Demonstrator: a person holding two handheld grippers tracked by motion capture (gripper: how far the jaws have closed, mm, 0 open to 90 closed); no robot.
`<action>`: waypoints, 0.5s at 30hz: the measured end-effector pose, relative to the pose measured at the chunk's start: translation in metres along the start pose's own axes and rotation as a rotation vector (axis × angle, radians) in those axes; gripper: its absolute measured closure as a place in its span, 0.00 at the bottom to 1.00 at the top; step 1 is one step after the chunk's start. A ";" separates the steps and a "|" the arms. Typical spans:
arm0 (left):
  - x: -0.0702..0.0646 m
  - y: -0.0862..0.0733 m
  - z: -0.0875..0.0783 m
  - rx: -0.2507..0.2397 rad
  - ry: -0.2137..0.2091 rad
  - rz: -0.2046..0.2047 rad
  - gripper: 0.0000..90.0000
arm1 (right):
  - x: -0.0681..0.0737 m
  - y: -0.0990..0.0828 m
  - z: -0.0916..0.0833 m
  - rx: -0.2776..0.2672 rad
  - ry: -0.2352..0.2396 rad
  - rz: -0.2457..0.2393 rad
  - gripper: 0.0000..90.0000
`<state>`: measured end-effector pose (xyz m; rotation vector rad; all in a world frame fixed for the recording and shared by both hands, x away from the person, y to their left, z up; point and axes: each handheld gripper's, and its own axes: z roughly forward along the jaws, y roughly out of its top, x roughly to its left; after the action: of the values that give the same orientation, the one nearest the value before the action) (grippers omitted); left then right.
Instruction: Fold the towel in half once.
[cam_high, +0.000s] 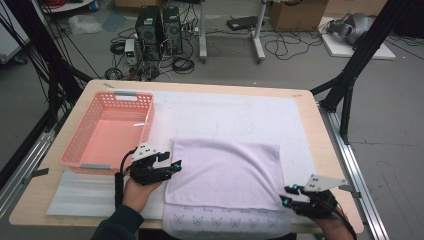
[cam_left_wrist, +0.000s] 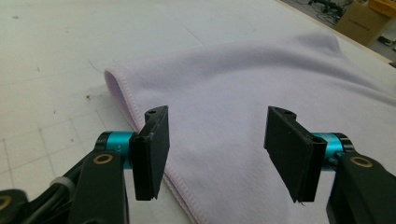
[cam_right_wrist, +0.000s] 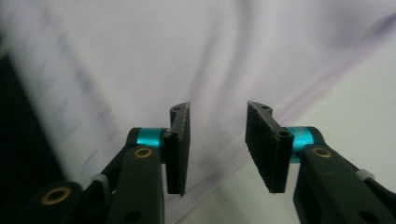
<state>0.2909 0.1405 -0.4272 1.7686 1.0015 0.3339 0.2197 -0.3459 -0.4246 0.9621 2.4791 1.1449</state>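
Note:
A folded lilac towel lies flat on the white mat at the table's near side, its front hem printed with small butterflies. My left gripper hovers at the towel's left edge, jaws open and nothing between them. In the left gripper view the towel's stitched edge runs under my open left gripper. My right gripper sits at the towel's near right corner, also open. The right gripper view is blurred; the towel and its hem pass beneath my right gripper with the pads apart.
A pink plastic basket stands at the table's left, just behind my left hand. The white mat covers most of the wooden table. Computers, cables and black frame legs stand on the floor beyond.

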 end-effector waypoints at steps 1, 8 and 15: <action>0.001 0.003 0.003 0.011 0.003 -0.006 0.44 | -0.007 0.002 -0.001 -0.037 -0.032 0.038 0.61; 0.007 0.014 0.033 0.078 0.116 -0.011 0.46 | -0.057 0.024 0.032 -0.110 -0.239 0.276 0.51; 0.020 0.010 0.056 0.182 0.192 -0.059 0.44 | -0.066 0.039 0.069 0.018 -0.288 0.303 0.56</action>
<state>0.3431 0.1181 -0.4475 1.8917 1.2522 0.3909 0.3196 -0.3301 -0.4448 1.4346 2.1695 0.9815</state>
